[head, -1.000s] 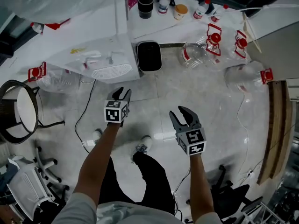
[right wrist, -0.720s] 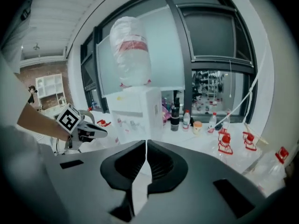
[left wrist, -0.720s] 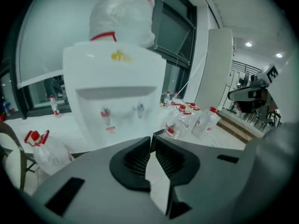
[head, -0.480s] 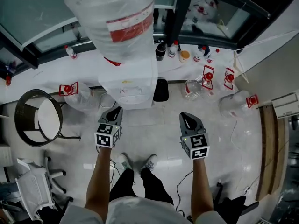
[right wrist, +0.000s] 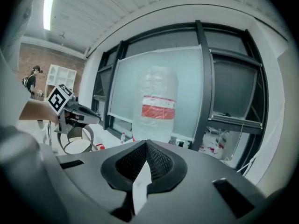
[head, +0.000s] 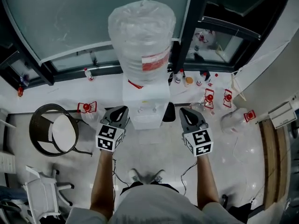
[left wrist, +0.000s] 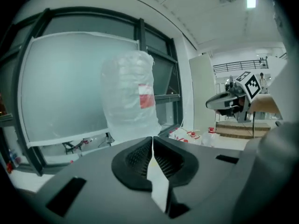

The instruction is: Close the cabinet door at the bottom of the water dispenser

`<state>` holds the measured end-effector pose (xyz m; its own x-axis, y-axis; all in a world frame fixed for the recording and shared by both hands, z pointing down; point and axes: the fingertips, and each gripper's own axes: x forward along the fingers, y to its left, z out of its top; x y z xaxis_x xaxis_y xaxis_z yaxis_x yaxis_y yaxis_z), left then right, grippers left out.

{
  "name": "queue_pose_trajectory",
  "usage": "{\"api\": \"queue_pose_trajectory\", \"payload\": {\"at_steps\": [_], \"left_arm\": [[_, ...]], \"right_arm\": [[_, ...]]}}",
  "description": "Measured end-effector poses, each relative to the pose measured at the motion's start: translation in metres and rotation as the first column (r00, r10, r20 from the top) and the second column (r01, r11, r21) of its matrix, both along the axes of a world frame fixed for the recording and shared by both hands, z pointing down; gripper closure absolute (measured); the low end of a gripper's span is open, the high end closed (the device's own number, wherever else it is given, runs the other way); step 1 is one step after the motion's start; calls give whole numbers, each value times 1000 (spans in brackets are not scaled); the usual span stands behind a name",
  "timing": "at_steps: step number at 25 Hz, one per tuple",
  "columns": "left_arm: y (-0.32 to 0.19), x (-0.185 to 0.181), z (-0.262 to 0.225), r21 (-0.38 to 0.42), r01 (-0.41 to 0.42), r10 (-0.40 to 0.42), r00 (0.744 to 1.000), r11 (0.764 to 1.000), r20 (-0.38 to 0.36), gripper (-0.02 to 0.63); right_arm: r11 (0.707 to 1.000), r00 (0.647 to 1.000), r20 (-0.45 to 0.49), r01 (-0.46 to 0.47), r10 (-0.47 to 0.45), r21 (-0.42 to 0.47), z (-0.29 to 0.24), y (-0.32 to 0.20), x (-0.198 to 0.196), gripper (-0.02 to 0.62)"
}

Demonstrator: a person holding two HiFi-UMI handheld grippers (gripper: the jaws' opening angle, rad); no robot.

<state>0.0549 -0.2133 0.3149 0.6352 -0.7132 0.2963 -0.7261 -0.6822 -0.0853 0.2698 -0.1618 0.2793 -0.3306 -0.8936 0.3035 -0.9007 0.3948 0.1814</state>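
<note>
White water dispenser (head: 148, 101), topped by a plastic-wrapped bottle (head: 142, 36), is noted straight ahead, midway between left gripper (head: 121, 111) and right gripper (head: 186, 113); neither is nearer. Both jaw pairs are pressed together, empty. The cabinet door, at the base, is hidden; judged well below the jaws.

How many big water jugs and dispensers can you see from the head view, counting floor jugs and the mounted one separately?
Floor jugs: 4
Mounted jug: 1
Dispenser: 1
Total: 6
</note>
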Motion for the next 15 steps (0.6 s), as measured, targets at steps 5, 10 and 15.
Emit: {"api": "queue_pose_trajectory", "payload": {"at_steps": [5,10,15], "left_arm": [[-2,-20,-69,115,20,-18,1000,993,-16,578],[7,-17,-126,225,-21,25,1000,974,-17,578],[19,-12,-160,305,-58,64,998,951,-11,578]], "right_arm": [[995,1000,-13,11,-10,103,-62,-10,-26,568],[980,996,-82,61,-46,187,-108,-13,-48,568],[966,992,-114,86,-59,244,-137,-9,-54,568]]}}
